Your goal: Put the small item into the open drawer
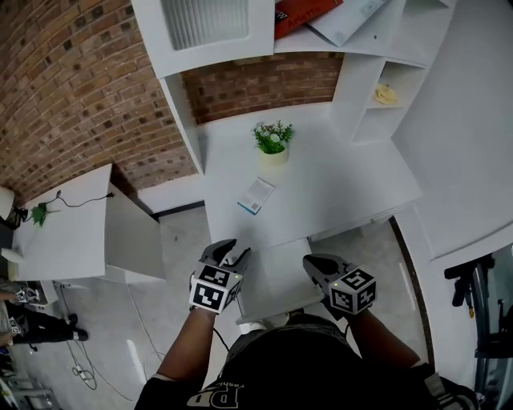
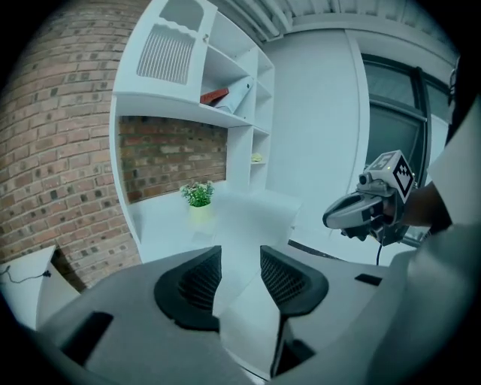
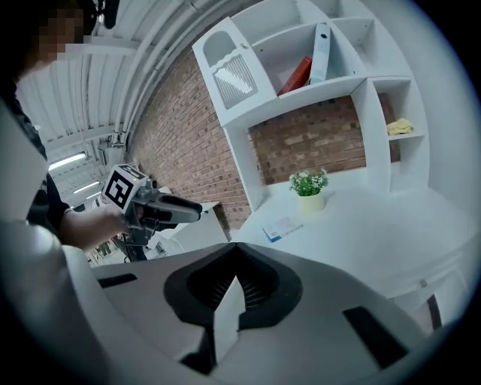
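Observation:
The small item point(image 1: 256, 194), a flat white card box with a blue edge, lies on the white desk point(image 1: 345, 184) in front of a potted plant point(image 1: 273, 140); the right gripper view shows the item point(image 3: 282, 228) too. The open drawer point(image 1: 276, 298) juts out below the desk's front edge. My left gripper point(image 1: 232, 253) hangs over the drawer's left side. Its jaws point(image 2: 240, 259) stand apart with nothing between them. My right gripper point(image 1: 314, 266) hovers at the drawer's right side, its tips point(image 3: 237, 256) meeting and empty. Both grippers are well short of the item.
White shelves above the desk hold a red book point(image 1: 300, 16) and a yellow thing point(image 1: 386, 94). A brick wall backs the desk. A low white table point(image 1: 64, 232) with a cable stands to the left, and black equipment point(image 1: 473, 296) at the far right.

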Motion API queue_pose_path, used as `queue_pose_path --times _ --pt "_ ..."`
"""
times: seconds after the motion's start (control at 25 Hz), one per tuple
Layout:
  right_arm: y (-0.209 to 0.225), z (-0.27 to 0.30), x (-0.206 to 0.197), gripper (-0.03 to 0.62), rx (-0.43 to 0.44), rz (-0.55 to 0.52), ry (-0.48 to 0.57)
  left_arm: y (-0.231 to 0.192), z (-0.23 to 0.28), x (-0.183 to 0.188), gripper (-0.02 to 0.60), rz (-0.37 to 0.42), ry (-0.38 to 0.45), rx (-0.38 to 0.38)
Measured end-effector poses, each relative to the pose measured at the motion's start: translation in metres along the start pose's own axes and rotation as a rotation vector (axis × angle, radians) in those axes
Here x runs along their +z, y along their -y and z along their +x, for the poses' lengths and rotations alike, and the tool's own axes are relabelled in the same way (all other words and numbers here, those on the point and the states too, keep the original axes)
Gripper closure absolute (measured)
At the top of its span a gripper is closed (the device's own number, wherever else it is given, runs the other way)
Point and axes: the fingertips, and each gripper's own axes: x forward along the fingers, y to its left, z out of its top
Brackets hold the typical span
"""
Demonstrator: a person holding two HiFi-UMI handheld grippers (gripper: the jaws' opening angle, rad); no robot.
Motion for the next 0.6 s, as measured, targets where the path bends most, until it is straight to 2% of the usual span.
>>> queue_pose_path --times 0.28,0.6 --pt "0.023 0.016 -0.003 0.590 0.058 0.050 -0.004 -0.029 0.068 0.041 0.374 0.125 -0.091 0.033" --pt "0.043 0.020 -0.010 0.590 0.091 0.062 -0.015 -0.065 0.161 0.007 0.360 0.219 -0.340 0.003"
